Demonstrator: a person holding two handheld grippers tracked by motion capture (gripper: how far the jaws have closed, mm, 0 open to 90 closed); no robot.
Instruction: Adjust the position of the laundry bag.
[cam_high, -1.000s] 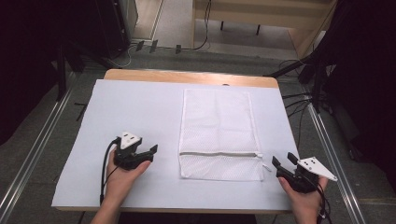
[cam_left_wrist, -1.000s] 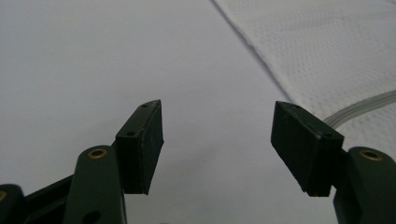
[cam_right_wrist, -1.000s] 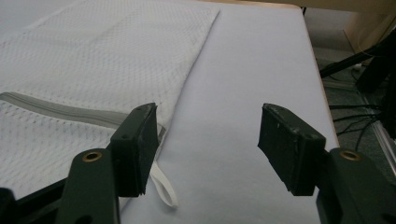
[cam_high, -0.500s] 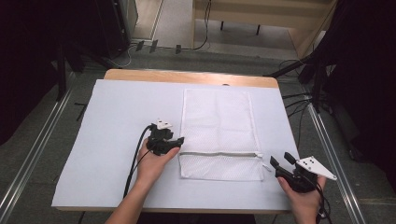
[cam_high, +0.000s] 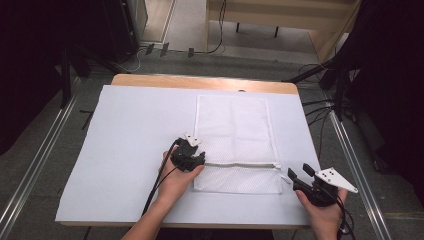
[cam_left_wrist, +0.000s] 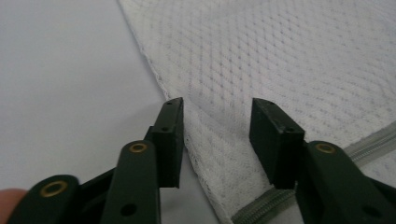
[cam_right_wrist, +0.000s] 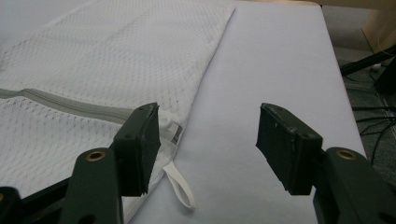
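A white mesh laundry bag (cam_high: 235, 135) lies flat on the white table cover, with a grey zipper (cam_high: 240, 164) running across its near part. My left gripper (cam_high: 200, 157) sits at the bag's left edge by the zipper's end. In the left gripper view its jaws stand open over the mesh (cam_left_wrist: 289, 60), the zipper (cam_left_wrist: 254, 207) just below them. My right gripper (cam_high: 299, 173) rests open near the bag's right front corner. In the right gripper view the zipper's end and a white pull loop (cam_right_wrist: 180, 184) lie beside the left jaw.
The white cover (cam_high: 130, 130) spreads over a wooden table whose far edge (cam_high: 200, 82) shows. Metal rails (cam_high: 35, 160) run along both sides on the floor. Cables (cam_high: 320, 107) trail at the right, beyond the table.
The left hand has carried its gripper rightward and forward from the open cover to the bag's left edge. The right gripper has barely moved.
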